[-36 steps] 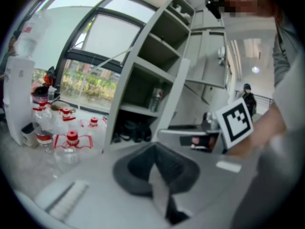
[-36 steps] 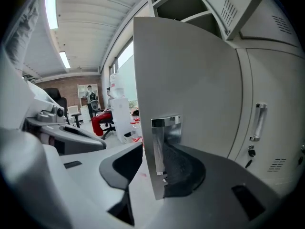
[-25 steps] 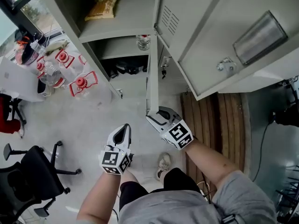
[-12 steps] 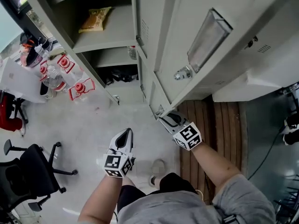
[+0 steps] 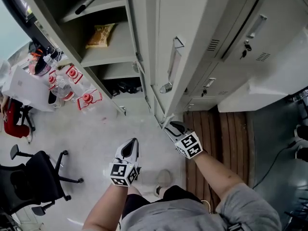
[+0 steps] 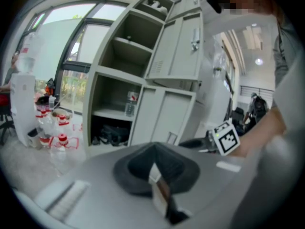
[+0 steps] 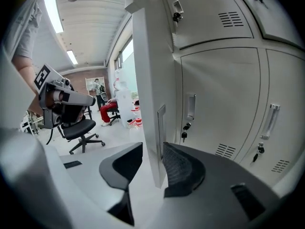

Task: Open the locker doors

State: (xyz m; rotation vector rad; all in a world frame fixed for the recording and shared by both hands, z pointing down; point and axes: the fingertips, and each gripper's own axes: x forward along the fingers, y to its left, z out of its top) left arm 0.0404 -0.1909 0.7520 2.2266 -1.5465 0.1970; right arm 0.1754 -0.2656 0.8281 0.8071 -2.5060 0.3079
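A bank of grey lockers fills the top of the head view. One tall door (image 5: 192, 23) with a handle (image 5: 173, 61) stands swung out, and open compartments lie to its left. My right gripper (image 5: 168, 124) is at that door's lower corner. In the right gripper view the door's edge (image 7: 147, 80) stands between the jaws of the right gripper (image 7: 152, 163). The right pad lies against it and the left pad is a gap away. Its jaws have just been closing. My left gripper (image 5: 132, 142) hangs shut and empty over the floor, away from the lockers.
A snack bag (image 5: 101, 35) lies on an open shelf, with dark shoes (image 5: 127, 87) in the compartment below. Water bottles (image 5: 72, 81) stand on the floor at the left. A black office chair (image 5: 33, 177) is at the lower left. Closed lockers (image 7: 224, 104) are to the right.
The door has swung to the right with my right gripper at its lower corner, and its handled face now shows more edge-on. My left gripper has shifted only slightly.
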